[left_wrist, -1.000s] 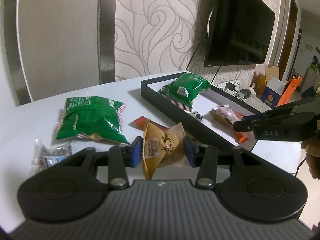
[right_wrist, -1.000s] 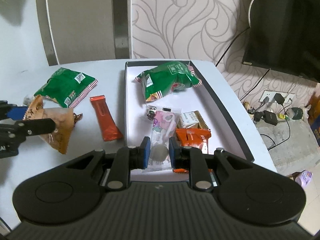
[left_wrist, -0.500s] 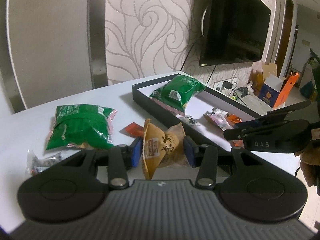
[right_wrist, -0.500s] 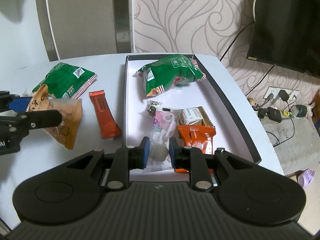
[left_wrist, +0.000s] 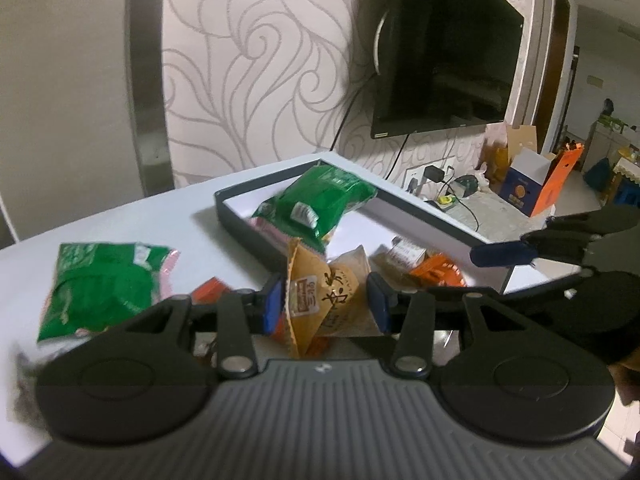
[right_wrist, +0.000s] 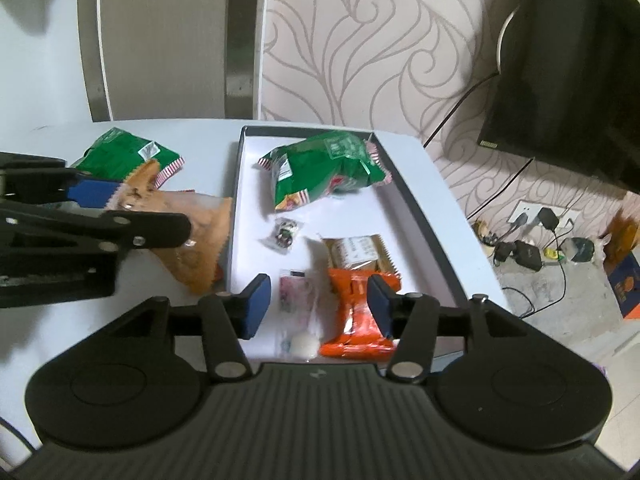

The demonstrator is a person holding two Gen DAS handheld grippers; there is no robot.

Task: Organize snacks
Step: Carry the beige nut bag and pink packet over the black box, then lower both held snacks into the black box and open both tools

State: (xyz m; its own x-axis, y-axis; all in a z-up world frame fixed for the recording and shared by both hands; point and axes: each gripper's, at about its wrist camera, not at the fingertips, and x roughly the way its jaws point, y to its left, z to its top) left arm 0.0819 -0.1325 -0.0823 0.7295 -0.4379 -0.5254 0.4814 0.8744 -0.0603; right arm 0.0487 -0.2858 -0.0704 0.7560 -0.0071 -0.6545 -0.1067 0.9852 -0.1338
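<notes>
The tan snack packet (left_wrist: 328,300) sits pinched between the pads of the left tool (left_wrist: 326,306), raised off the worktop (right_wrist: 208,136) just outside the tray's near-left wall (right_wrist: 236,208), its long axis slanting toward the tray. In the tray, a clear packet (right_wrist: 300,312) lies lengthwise between the right tool's (right_wrist: 318,306) opening jaws, unpressed.

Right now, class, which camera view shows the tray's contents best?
The right wrist view: it looks down into the tray, all packets visible. The left wrist view shows the tray obliquely, partly hidden by the tan packet.
</notes>
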